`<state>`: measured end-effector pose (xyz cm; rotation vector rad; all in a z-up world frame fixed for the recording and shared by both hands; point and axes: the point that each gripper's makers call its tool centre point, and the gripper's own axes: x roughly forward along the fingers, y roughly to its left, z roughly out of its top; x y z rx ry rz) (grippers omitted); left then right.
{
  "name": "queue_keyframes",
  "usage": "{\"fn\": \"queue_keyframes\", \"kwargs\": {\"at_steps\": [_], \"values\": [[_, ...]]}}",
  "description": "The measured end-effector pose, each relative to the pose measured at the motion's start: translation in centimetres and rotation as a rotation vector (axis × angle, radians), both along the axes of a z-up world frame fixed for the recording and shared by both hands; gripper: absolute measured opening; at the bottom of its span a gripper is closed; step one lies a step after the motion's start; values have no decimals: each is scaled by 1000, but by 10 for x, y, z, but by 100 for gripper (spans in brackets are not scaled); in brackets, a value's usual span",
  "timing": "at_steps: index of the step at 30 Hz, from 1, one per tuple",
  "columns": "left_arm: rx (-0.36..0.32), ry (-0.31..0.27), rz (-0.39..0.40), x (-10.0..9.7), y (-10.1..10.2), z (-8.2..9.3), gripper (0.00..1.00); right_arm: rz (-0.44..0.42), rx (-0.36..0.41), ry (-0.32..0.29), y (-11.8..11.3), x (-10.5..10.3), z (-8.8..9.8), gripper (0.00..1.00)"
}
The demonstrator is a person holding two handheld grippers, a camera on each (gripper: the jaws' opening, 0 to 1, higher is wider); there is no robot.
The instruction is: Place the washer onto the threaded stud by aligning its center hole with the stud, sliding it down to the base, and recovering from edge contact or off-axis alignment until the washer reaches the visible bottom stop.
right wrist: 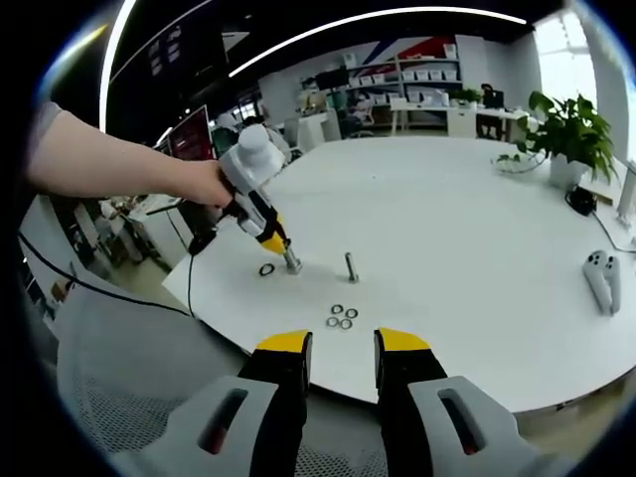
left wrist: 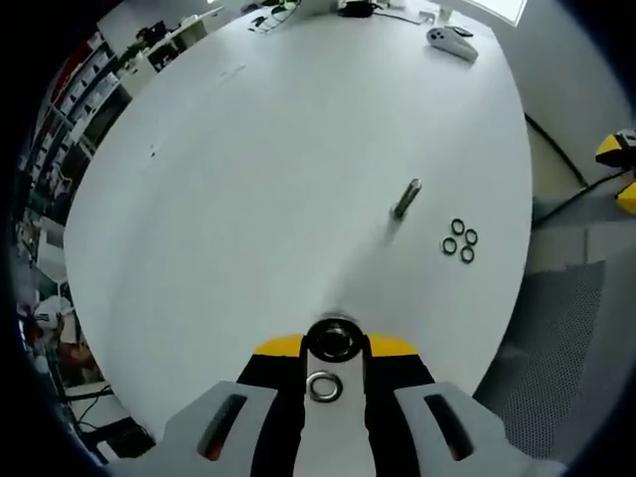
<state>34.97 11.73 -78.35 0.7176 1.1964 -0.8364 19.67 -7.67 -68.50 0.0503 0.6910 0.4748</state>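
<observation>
Left claw (left wrist: 333,373): jaws closed together at the tip, which is pressed down on the desk (left wrist: 248,179); whether it has actually pinched anything I cannot tell. In the right gripper view my left claw (right wrist: 281,250) comes in held by my hand (right wrist: 204,184), tip down on the desk near its front edge.
Right claw (right wrist: 343,358): a narrow gap between the jaws, nothing in it; held back off the desk's front edge.
Washer in play (right wrist: 266,269): lying flat on the desk, just beside the left claw's tip. In the left gripper view a washer-like ring (left wrist: 324,387) sits between the jaw bases; I cannot tell if it is the same piece.
Spare washers (left wrist: 460,241): a cluster of four, flat, near the stud and towards the desk's front edge.
Threaded stud (left wrist: 406,198): standing upright, long axis vertical, free end up, nothing on it yet.
Step in hand: picking up one washer, as I judge it.
Next move calls for: a firm edge grip, a lift, then holding the washer level with its hole over the stud's top.
</observation>
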Motion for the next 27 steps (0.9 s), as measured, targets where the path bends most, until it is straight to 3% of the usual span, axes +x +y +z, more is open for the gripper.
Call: {"fn": "queue_keyframes", "kwargs": {"at_steps": [18,27], "values": [[77,27,-63,0,0,-35,19,-6,-8,5,-2,0,-1,27],[56,44,-39,-1,1,-42,20,-11,-9,5,-3,1,-2,26]]}}
